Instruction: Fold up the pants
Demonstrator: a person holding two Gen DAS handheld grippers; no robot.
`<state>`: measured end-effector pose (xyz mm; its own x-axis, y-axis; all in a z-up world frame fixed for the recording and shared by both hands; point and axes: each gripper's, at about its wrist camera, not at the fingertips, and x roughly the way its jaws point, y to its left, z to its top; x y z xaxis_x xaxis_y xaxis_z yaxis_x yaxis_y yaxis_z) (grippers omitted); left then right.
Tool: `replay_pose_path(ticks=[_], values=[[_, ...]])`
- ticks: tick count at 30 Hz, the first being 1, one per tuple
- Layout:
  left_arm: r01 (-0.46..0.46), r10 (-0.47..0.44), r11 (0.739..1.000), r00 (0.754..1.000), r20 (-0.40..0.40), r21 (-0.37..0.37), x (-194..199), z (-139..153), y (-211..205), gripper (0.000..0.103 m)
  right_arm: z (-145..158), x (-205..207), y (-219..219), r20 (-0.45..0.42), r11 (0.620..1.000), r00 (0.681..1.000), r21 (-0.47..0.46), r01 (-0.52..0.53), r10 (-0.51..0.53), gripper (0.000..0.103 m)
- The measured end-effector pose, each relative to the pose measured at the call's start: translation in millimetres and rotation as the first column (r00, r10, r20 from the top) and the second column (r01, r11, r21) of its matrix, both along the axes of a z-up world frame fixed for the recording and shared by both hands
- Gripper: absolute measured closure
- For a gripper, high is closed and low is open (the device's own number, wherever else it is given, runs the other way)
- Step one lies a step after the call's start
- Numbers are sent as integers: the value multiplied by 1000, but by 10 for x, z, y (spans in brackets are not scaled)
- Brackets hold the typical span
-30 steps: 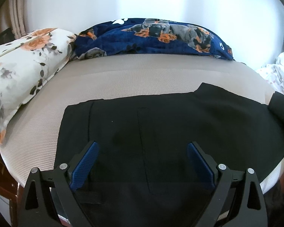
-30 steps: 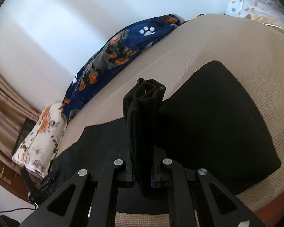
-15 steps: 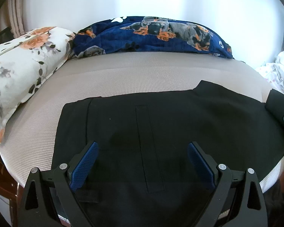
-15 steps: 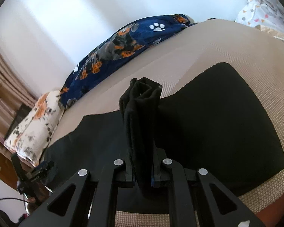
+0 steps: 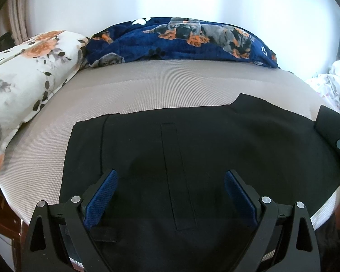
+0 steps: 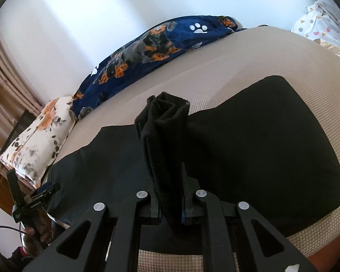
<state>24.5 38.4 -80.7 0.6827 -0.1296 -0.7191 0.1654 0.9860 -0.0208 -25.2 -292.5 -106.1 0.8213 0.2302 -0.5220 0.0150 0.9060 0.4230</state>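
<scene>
Black pants [image 5: 192, 145] lie flat across the front of a beige mattress [image 5: 158, 86]. My left gripper [image 5: 171, 181] is open, its blue pads spread over the waist end near the front edge, holding nothing. My right gripper [image 6: 170, 192] is shut on a bunched fold of the pants' leg end [image 6: 163, 131], lifted above the flat part of the pants [image 6: 260, 140]. The lifted fold and right gripper show at the right edge of the left wrist view [image 5: 335, 131]. The left gripper shows at the lower left of the right wrist view [image 6: 34, 201].
A floral pillow [image 5: 22, 83] lies at the left. A navy dog-print blanket [image 5: 181, 40] runs along the white wall at the back. A white patterned cloth [image 5: 335, 83] sits at the right. The mattress front edge lies just below the pants.
My right gripper has carried the held fold leftward over the pants. My left gripper has shifted slightly and stays open.
</scene>
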Motion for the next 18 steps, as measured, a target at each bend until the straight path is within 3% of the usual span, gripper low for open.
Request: replay_pose_path(ticks=[18], values=[[0,0,1000,1000,-9,2,-2,-21,13,8,-5,12,190,-5,999,999,-26,-39,39,90]])
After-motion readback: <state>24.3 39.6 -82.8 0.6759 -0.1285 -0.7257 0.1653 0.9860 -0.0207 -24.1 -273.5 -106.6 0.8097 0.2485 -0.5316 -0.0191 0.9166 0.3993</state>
